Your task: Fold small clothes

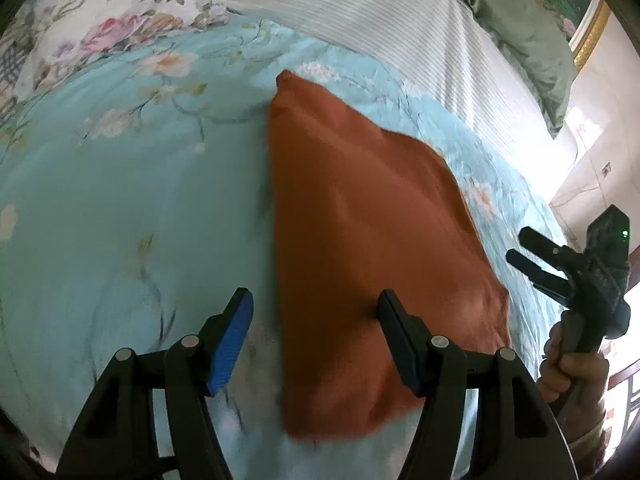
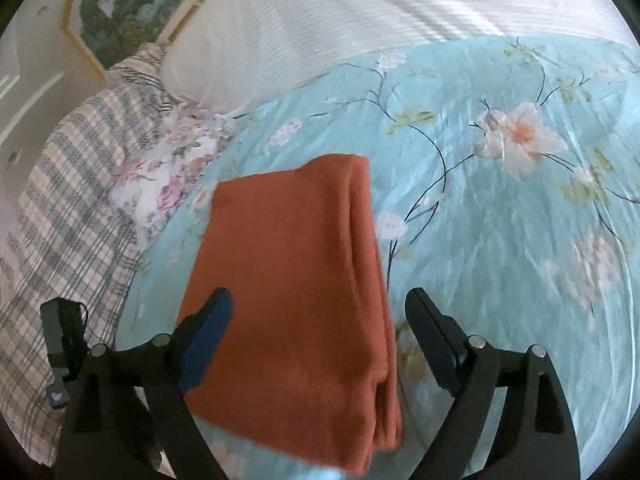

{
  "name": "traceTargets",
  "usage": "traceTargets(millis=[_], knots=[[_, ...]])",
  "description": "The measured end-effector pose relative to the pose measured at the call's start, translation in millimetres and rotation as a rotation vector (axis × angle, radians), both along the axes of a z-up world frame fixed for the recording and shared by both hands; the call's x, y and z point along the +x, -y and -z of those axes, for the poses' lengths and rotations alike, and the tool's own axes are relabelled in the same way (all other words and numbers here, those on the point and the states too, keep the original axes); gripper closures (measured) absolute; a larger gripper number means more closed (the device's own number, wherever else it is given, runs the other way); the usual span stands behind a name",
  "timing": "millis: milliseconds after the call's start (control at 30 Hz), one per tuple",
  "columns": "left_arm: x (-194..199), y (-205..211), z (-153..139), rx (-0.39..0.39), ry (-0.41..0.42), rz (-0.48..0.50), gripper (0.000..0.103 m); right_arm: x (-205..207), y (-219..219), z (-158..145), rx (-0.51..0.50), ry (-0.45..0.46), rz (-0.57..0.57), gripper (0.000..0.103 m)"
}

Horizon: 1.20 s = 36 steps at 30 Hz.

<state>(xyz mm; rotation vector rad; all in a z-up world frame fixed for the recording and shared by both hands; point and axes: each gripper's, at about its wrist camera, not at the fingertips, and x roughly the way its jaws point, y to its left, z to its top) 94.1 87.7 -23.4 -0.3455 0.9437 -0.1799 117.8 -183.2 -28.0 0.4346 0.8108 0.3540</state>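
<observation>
A: Entry, both wrist views. Where is the cloth (image 1: pixel 372 248)?

B: Rust-orange, folded into a layered rectangle, lying flat on the blue floral cover (image 1: pixel 120 208) of the bed. In the right wrist view the stacked fold edges (image 2: pixel 372 280) run along its right side.

A: Left tongs (image 1: pixel 316 336)?

B: Spread. Blue pad (image 1: pixel 232 340) on the left finger sits over bare cover; the other finger is over the cloth's near left part. The cloth's left edge passes between the 2 fingers. No pad presses on it, as far as I can see.

A: Right tongs (image 2: pixel 320 340)?

B: Spread wide. The near end of the cloth lies below the gap, with its left finger (image 2: pixel 208 340) over the cloth and its right finger (image 2: pixel 432 344) over the cover just beside the folded edge. Nothing pinched. From the left wrist view the same tool shows at the right margin, fingers apart, above the cover's edge and clear of the cloth, held by a hand (image 1: pixel 568 364).

A: Surroundings?

B: Beyond the blue cover, a white striped sheet (image 1: pixel 380 20). A pink floral fabric (image 2: pixel 168 184) next to a plaid one (image 2: pixel 68 208) at the left of the right wrist view. A green pillow (image 1: pixel 528 40) near the wall, and a gold-framed picture (image 2: pixel 120 8) on it.

A: Image quality?

B: Some motion blur in both views; fine weave detail cannot be read.
</observation>
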Motion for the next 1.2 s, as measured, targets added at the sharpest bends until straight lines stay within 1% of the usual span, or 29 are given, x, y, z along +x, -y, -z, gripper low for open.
traceTargets(millis=[67,133,267,333,400,433,467,500,533,633,733,800,867,967,1033,1100,1133,1200], knots=[[21,-4,1,-0.008,-0.006,-0.009,0.038,14,-4,2,0.001,-0.022,-0.006,0.019],[52,-12,1,-0.039,-0.007,-0.018,0.038,24,-7,2,0.012,-0.035,-0.011,0.021],[129,-36,2,-0.145,-0.034,-0.038,0.038,31,-14,1,0.031,-0.032,-0.024,0.021],[161,-43,4,-0.181,-0.039,-0.039,0.038,32,-19,1,0.026,-0.030,-0.037,0.021],[189,-45,8,-0.183,-0.053,-0.038,0.039,36,-20,3,0.019,-0.031,-0.041,0.021],[203,-45,11,-0.175,-0.059,-0.036,0.043,36,-19,3,0.019,-0.031,-0.040,0.021],[210,-44,13,-0.168,-0.060,-0.033,0.058,37,-18,4,0.020,-0.032,-0.039,0.022],[220,-41,15,-0.159,-0.062,-0.020,0.070,39,-16,5,0.021,-0.034,-0.038,0.024],[227,-39,16,-0.150,-0.065,-0.010,0.095,40,-15,6,0.023,-0.037,-0.034,0.026],[248,-34,12,-0.088,-0.041,-0.006,0.095,43,-8,10,0.027,-0.050,-0.022,0.026],[256,-32,2,-0.038,-0.012,-0.031,0.094,45,-3,11,0.028,-0.059,-0.010,0.026],[256,-38,-7,-0.037,0.013,-0.067,0.094,43,-3,8,0.035,-0.052,-0.013,0.026],[248,-44,-16,-0.032,0.037,-0.098,0.094,39,-7,1,0.036,-0.029,-0.023,0.026],[225,-49,-22,-0.018,0.057,-0.111,0.090,36,-17,-7,0.032,0.000,-0.058,0.026],[205,-52,-22,-0.024,0.058,-0.110,0.087,34,-22,-8,0.013,0.003,-0.061,0.026],[179,-53,-21,-0.045,0.051,-0.106,0.084,32,-23,-7,0.018,0.001,-0.060,0.026],[169,-54,-21,-0.051,0.048,-0.100,0.081,30,-22,-6,0.023,-0.003,-0.059,0.026],[143,-52,-22,-0.060,0.041,-0.087,0.073,23,-21,-6,0.020,-0.001,-0.055,0.026]])
